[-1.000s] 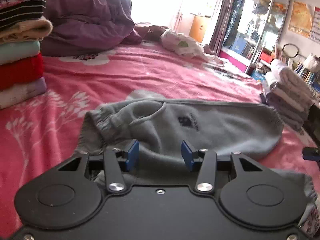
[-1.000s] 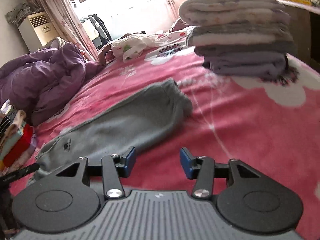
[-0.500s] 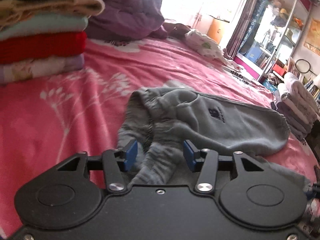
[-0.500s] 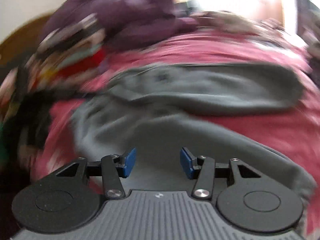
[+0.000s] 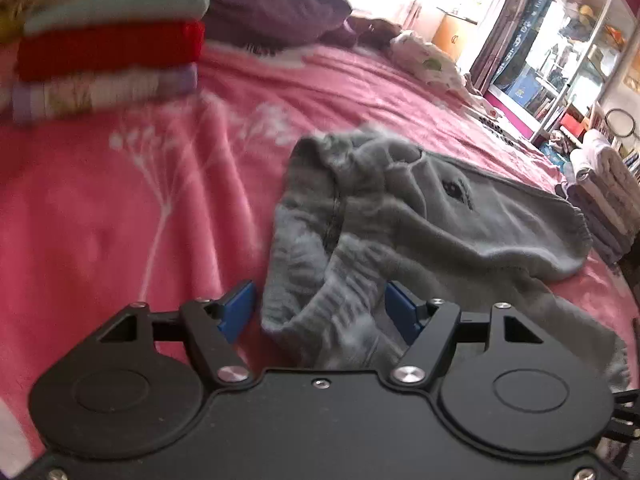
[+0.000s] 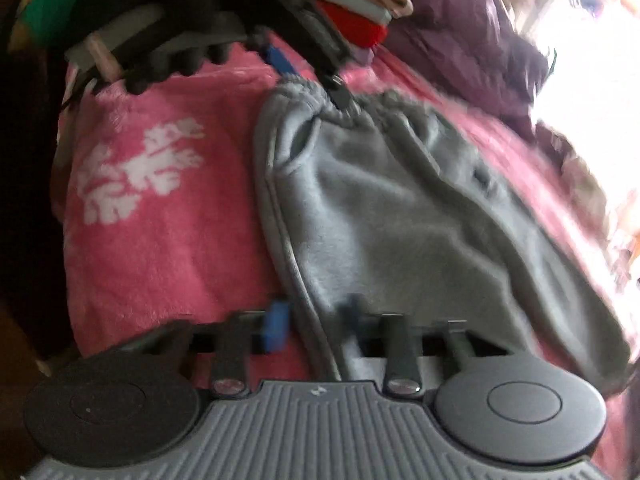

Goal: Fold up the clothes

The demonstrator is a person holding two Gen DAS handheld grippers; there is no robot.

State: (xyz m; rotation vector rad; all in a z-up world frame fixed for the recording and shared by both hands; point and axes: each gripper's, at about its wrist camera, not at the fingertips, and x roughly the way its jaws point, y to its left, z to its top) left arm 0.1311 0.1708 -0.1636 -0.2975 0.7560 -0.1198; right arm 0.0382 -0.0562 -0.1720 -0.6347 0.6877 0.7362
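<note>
On the pink bed [image 5: 120, 208], the grey trousers [image 5: 400, 232] are being approached for a first fold, their waistband being straddled by the spread left hand-held gripper [image 5: 320, 312] and their edge by the spread right hand-held gripper [image 6: 316, 326], so closing is judged needed next.

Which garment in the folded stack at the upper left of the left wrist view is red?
The red garment, third from the bottom of the visible stack: it lies under the pale green one and above the lilac patterned one.

Trousers [image 5: 420, 232] on the bed [image 5: 120, 208], clothes stack [image 5: 108, 52] behind-left.
</note>
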